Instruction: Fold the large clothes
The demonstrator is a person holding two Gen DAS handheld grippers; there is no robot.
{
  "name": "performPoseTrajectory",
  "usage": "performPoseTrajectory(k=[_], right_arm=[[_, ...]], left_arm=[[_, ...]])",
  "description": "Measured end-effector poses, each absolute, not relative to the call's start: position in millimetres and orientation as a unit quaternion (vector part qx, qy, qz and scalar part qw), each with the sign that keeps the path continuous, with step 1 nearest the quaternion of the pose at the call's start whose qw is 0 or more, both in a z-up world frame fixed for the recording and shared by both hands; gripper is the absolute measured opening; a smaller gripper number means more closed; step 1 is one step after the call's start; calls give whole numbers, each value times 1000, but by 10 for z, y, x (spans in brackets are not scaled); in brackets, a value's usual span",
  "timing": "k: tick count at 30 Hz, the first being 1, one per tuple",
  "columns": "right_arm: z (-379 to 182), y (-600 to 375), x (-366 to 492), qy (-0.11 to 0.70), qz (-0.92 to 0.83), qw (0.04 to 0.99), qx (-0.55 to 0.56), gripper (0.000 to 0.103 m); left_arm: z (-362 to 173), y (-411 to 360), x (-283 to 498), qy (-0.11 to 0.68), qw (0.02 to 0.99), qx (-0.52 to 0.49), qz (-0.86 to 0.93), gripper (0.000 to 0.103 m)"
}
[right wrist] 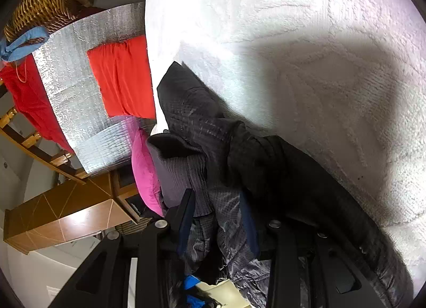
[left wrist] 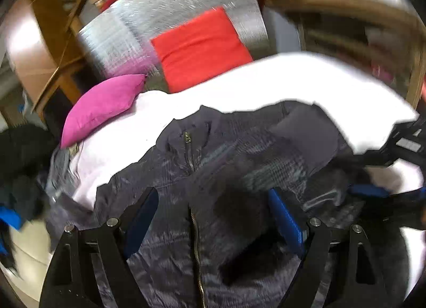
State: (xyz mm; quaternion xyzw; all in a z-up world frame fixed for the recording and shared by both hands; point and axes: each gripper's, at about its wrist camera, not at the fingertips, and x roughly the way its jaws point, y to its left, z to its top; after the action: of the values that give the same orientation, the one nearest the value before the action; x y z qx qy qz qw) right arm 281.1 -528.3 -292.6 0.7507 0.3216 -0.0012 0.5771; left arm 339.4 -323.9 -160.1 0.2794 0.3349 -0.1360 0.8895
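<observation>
White bedding (left wrist: 266, 81) carries the dark jacket (left wrist: 202, 174), zipper (left wrist: 189, 158) running away from the left gripper (left wrist: 213, 217), whose jaws are apart above it; the right gripper (right wrist: 218, 217) clamps the jacket's side fabric.

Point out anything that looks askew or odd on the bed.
The dark jacket lies rumpled on the white blanket, its zipper kinked and one side bunched over the front instead of flat. More clothes sit heaped at the left edge beside the pink pillow. Nothing looks spilled or damaged.
</observation>
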Motion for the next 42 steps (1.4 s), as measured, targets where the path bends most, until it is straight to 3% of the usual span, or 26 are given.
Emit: performPoseTrajectory(k=[7,9,10,11,13,16,21,23,29,33,35,42], right_arm=[[-2899,-5333,2815,323,3,588,742,39],[-2914,-5330,2819,324,4,585,743,39],[-2912,-5330,2823,325,4,587,742,39],[-2911,-5324,2821,326,4,589,740,39],[-2893,-5300,2838,328,2,593,735,39],[-2876,-5284,2857,328,-2,598,731,39],[-2831,-5244,2878,332,-4,610,719,39],[-2810,-5203,2905,334,-3,613,716,39],[-2730,-5142,2958,345,-14,634,692,39],[-2617,-5109,2997,351,-26,660,664,39],[-2498,-5078,3028,354,-25,687,634,41],[-2339,-4860,3164,379,-2,729,570,40]], left_arm=[[-1974,-3476,3736,390,852,309,-160,83],[-1953,-3364,3861,411,855,262,-176,57],[-1943,-3313,3901,417,856,245,-183,38],[-1927,-3260,3942,420,857,230,-190,30],[-1843,-3092,4005,419,863,188,-210,17],[-1678,-2786,4087,419,871,120,-226,14],[-1602,-2127,4158,435,868,27,-240,15],[-1707,-1869,4190,456,858,-6,-236,20],[-1924,-1134,4121,503,840,-67,-191,53],[-1813,-853,4128,504,841,-87,-176,58],[-1718,-767,4204,507,840,-93,-167,69],[-1497,-394,4442,496,849,-130,-126,83]])
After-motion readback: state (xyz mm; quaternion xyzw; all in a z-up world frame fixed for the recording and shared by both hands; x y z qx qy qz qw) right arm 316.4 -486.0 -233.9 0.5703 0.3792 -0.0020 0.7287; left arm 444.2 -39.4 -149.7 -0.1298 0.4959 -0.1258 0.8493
